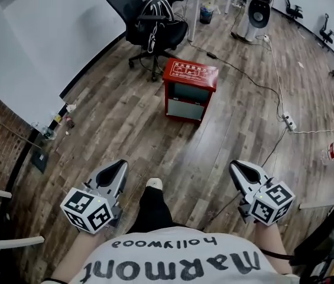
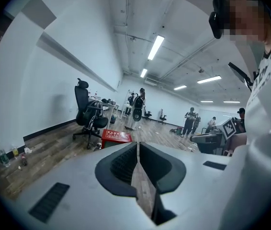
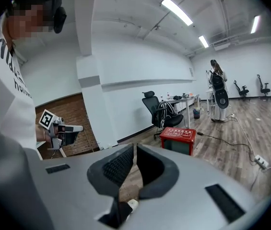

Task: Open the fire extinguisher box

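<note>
Left gripper (image 1: 120, 165): grey jaws pressed together, only a thin slit between them, nothing held. Right gripper (image 1: 238, 168): same, jaws together and empty. Both are held low in front of the person's body, one on each side of the dark trouser leg (image 1: 153, 209), and both point forward and slightly down. This reads as a carry pose for an approach, not a reach. Closed jaws make sense, since nothing is near enough to grip.

The red metal fire extinguisher box (image 1: 189, 87) with glass front panels stands on the brown wood-plank floor (image 1: 125, 129), well ahead of both grippers and roughly centred between them. It looks closed, with its printed red top flat and its front facing the person. Each gripper view shows it past the jaw tips, so both seem aimed at it.

A black wheeled office chair (image 1: 148, 23) sits just behind the box, and a black cable (image 1: 255, 84) trails past its right side. Task not started; judging by the gap, closing the distance comes first.
</note>
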